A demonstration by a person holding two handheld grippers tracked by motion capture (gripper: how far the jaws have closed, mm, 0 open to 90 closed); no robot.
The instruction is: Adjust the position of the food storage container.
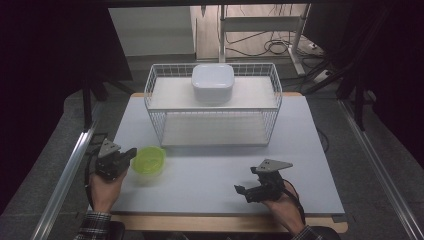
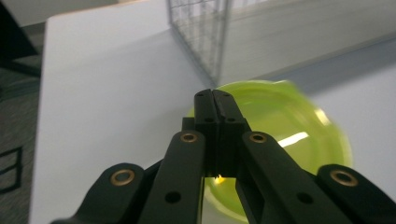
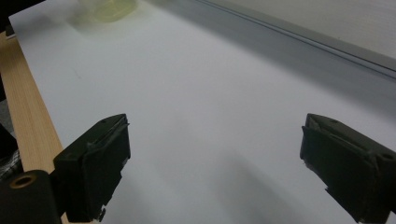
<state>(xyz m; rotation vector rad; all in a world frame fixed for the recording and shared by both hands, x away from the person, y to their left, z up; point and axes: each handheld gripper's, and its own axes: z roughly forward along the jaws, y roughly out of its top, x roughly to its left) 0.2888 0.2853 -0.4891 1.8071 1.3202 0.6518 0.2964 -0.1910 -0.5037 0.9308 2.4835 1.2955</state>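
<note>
Left hand-held gripper (image 2: 215,100) is pinched tight on the near rim of the green bowl (image 1: 148,160) on the surface by the wire rack (image 1: 214,107), right hand-held gripper (image 1: 250,191) wide open w/ nothing; thin-edge grip could slip & tip it.

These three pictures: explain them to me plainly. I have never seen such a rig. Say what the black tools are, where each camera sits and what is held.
A person holds a hand-held claw in each hand. The high view looks down on a white table with a white wire rack and a white square lidded box on its top shelf. The other two cameras ride on the claws. The left claw is shut on the near rim of a translucent lime-green plastic bowl. The right claw is open, holding nothing.
</note>
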